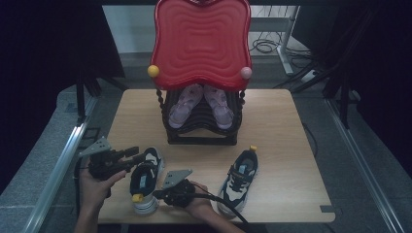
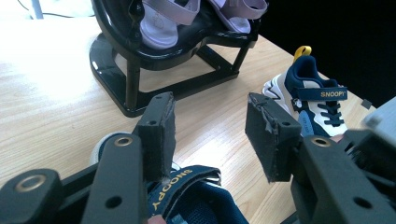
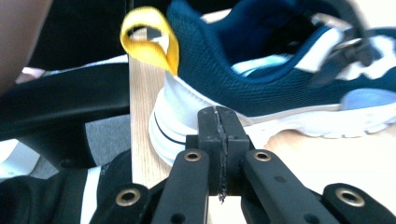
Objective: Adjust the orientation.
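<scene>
Dark curtains close off both sides, and I work at a pale wooden table [image 1: 272,121] with a grey floor around it. Toward the far edge stands a black rack [image 1: 201,127] holding a pair of lilac sandals [image 1: 184,104], with a red wavy panel [image 1: 201,41] rising behind it.

Near the front edge, toward the left corner, lies the left shoe [image 1: 145,182], navy and white, its yellow heel loop [image 1: 137,197] pointing at me. My left gripper [image 1: 141,158] sits over the toe end of this shoe. In the left gripper view its pads [image 2: 161,135] stand apart, released, with bare table showing between them; the shoe's strap with gold lettering [image 2: 180,186] lies just below the left pad. I cannot tell whether that pad touches the strap.

My right gripper [image 1: 158,194] is just beside the heel of that same shoe, pointing left. In the right gripper view its jaws are clenched flat together with nothing between them, and the tips [image 3: 219,123] sit right at the white heel sole [image 3: 180,116], below the yellow loop [image 3: 149,35]. Whether they touch the sole I cannot tell.

The second shoe [image 1: 239,182] lies near the front edge, right of my right hand [image 1: 201,204], well apart from the first, heel toward the rack.
</scene>
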Available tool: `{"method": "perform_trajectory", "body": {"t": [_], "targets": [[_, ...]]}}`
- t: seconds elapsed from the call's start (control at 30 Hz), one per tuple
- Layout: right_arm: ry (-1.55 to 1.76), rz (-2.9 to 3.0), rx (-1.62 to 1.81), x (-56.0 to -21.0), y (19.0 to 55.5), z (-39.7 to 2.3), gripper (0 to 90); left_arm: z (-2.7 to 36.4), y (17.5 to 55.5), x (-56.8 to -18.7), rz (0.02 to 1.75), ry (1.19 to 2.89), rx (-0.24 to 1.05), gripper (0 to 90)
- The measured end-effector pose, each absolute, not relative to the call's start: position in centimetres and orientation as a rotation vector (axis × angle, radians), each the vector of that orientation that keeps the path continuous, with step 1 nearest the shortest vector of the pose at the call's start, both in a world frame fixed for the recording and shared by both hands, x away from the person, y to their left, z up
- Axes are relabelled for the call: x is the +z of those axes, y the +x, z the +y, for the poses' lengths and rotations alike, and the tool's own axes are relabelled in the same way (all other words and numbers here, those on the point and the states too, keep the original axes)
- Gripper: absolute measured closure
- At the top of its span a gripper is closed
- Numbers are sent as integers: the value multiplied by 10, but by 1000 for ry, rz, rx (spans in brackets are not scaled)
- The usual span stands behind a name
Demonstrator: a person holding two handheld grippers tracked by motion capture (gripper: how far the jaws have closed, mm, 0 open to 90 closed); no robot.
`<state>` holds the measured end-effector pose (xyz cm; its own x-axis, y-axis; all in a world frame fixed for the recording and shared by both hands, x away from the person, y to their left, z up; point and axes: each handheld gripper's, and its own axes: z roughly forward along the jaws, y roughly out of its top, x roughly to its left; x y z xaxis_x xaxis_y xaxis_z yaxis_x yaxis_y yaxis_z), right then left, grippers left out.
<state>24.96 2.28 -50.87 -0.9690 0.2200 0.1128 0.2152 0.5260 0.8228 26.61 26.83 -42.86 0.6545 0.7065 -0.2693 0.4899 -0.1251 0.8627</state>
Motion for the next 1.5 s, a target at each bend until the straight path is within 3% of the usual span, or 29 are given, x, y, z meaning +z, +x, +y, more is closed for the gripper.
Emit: {"method": "perform_trajectory", "body": {"t": [1.13,1.5], "targets": [[318,2761,1544,-518,242,88,900,278,263,-426,976,1761,254,526],[330,2719,1583,-510,241,74,900,277,264,-428,979,1767,251,525]]}}
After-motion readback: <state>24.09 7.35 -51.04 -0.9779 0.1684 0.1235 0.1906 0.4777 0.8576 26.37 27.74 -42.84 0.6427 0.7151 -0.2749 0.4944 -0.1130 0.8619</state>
